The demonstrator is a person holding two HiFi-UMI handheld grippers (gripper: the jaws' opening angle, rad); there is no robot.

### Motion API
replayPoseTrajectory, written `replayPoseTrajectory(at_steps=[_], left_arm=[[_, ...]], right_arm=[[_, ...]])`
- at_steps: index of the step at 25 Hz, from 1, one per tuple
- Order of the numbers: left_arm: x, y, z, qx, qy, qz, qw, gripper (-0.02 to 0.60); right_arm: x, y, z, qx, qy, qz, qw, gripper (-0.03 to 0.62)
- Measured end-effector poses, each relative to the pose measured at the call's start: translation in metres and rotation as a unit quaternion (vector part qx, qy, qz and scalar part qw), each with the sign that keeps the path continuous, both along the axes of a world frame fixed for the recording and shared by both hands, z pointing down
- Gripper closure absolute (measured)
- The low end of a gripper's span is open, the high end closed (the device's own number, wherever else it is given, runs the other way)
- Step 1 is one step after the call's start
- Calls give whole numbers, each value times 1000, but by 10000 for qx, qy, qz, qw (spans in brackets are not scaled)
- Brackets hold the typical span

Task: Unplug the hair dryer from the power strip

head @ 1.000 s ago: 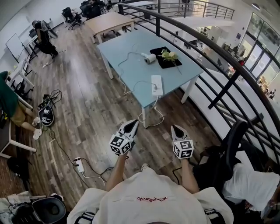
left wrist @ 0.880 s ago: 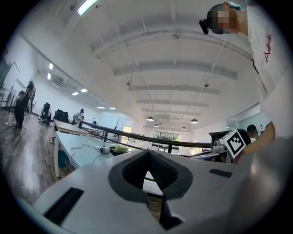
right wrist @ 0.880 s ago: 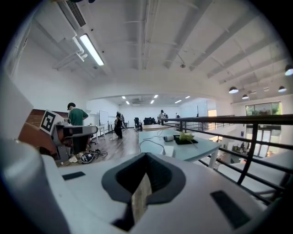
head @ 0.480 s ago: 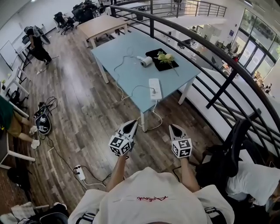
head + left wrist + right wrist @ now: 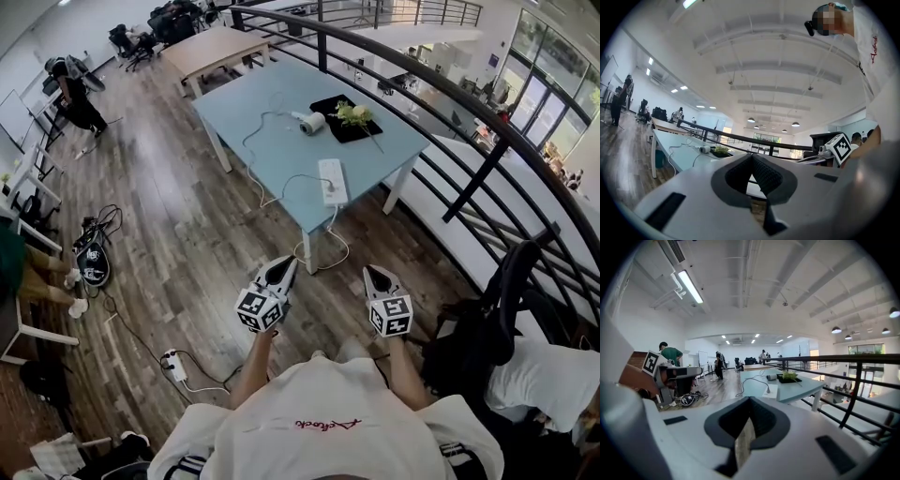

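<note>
— Nearest the head camera?
— Left gripper (image 5: 279, 272) and right gripper (image 5: 378, 275), held side by side over the wood floor (image 5: 187, 234). Both clenched on nothing, pads seen meeting in each gripper view.
— Shown by one view only?
— Small floor strip (image 5: 172, 359) caught from the head alone. Ceiling lamp (image 5: 691, 287) caught only from the right gripper view.
— Any writing?
— Red script (image 5: 326, 426) across the white shirt, too small to read. Square markers on both cubes.
— And the hair dryer (image 5: 312, 122)?
— Lay well ahead of both grippers, far along the blue table (image 5: 375, 155), just beside a black tray (image 5: 336, 131). Power strip (image 5: 333, 181) sat nearer, toward the table's near end, well apart from either tool, with the cord (image 5: 258, 141) plugged in.
</note>
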State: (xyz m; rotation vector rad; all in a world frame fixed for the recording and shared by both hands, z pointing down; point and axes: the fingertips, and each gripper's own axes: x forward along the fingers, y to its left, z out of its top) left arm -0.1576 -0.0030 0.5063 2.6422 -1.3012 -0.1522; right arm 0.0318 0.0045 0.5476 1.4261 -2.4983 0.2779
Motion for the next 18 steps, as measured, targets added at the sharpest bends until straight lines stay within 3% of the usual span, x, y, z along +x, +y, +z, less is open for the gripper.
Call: replayPoseTrajectory(at_steps=[7, 18], left_arm=[[6, 6, 2, -6, 8, -2, 10000, 572], [18, -31, 2, 45, -37, 57, 10000, 572]], right_arm=[[3, 6, 2, -8, 0, -51, 10000, 577], [12, -25, 3, 107, -82, -41, 9999, 577]])
